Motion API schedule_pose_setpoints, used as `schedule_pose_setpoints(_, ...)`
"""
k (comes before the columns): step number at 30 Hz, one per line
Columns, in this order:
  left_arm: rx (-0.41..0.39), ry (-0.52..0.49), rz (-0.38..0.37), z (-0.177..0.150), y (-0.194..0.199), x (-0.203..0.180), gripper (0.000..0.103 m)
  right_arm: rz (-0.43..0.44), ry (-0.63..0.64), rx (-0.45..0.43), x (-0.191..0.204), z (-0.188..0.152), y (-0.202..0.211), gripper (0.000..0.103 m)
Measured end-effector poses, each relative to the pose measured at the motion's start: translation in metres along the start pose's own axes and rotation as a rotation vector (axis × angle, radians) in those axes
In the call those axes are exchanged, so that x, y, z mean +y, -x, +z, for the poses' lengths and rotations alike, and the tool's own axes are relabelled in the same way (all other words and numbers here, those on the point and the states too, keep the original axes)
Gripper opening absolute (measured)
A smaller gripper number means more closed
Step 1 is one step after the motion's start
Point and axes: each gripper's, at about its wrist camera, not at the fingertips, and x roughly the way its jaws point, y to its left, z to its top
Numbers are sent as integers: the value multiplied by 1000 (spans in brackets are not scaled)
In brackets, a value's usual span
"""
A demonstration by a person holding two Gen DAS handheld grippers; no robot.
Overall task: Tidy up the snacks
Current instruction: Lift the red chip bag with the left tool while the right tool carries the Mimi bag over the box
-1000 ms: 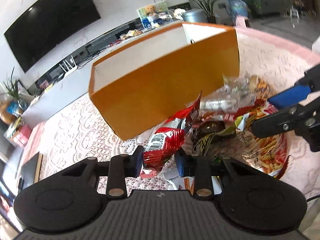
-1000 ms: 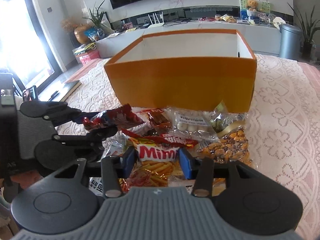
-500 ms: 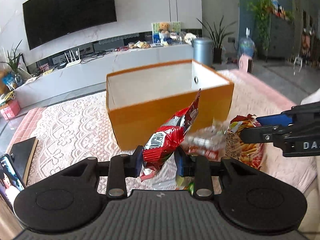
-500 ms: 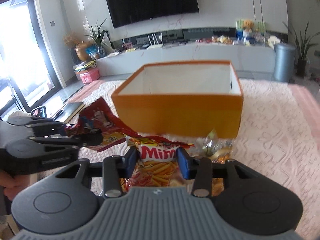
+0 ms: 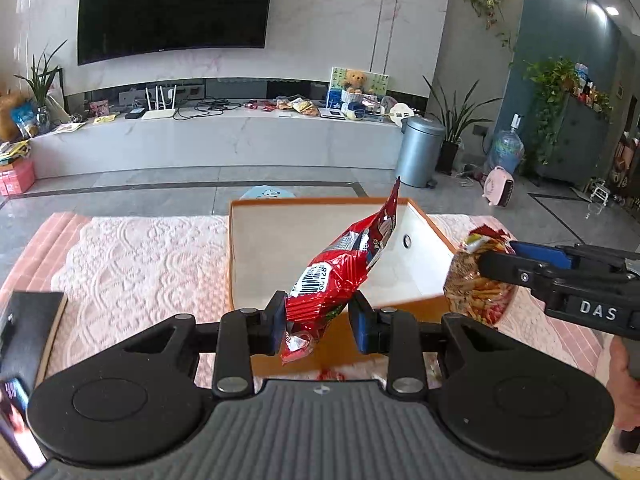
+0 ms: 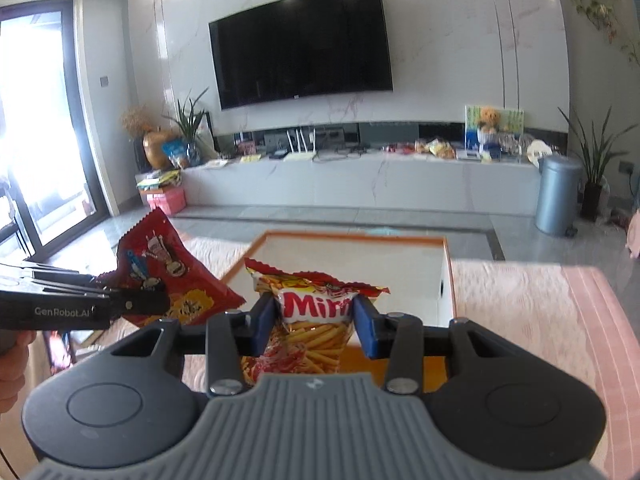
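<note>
Both snack bags (image 5: 344, 268) now higher above box (image 5: 436, 240)

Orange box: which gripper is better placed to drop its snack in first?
Left, marginally. The left gripper holds the red foil snack packet with its top over the open orange cardboard box. The right gripper holds its Mimi fries bag at the near wall.

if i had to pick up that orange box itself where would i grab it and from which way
Take the orange box by one of its thin upright walls, coming from above with one finger inside and one outside. The top is open and the rim is bare, so a wall fits between the fingers; the whole box looks far too wide to span. Both grippers are busy now, so a snack bag would have to go first.
</note>
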Motion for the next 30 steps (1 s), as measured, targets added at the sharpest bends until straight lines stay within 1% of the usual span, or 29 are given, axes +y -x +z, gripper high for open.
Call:
schedule_pose_setpoints(5, 25, -9, 20, 17, -25, 1, 37, -21, -29, 3, -11, 25, -39, 41)
schedule_pose_setpoints(9, 18, 14, 49, 24, -42, 5, 37, -45, -33, 1, -18, 36, -74, 41)
schedule_pose_setpoints(11, 36, 42, 50, 27, -53, 10, 37, -48, -37, 14, -21, 41, -93, 41)
schedule_pose_setpoints(12, 64, 47, 41, 29, -62, 13, 37, -48, -39, 26, -23, 43, -103, 41)
schedule_pose_setpoints(14, 121, 55, 28, 30, -77, 16, 37, -34, -50, 64, -25, 43, -124, 41)
schedule_pose_setpoints(15, 149, 58, 34, 30, -85, 18, 37, -26, -60, 88, -25, 42, -133, 41)
schedule_pose_setpoints(17, 195, 62, 56, 28, -100, 21, 37, -4, -80, 149, -29, 39, -153, 41)
schedule_pose_setpoints(21, 290, 77, 50, 27, -122, 28, 37, 34, -102, 274, -32, 25, -190, 41)
schedule_pose_setpoints(25, 371, 84, 101, 25, -142, 31, 37, 52, -111, 383, -33, 12, -220, 41)
schedule_pose_setpoints(28, 413, 106, 104, 21, -150, 35, 37, 62, -124, 434, -29, 7, -234, 41)
schedule_pose_setpoints(30, 426, 104, 107, 20, -154, 36, 37, 61, -125, 458, -26, 5, -241, 41)
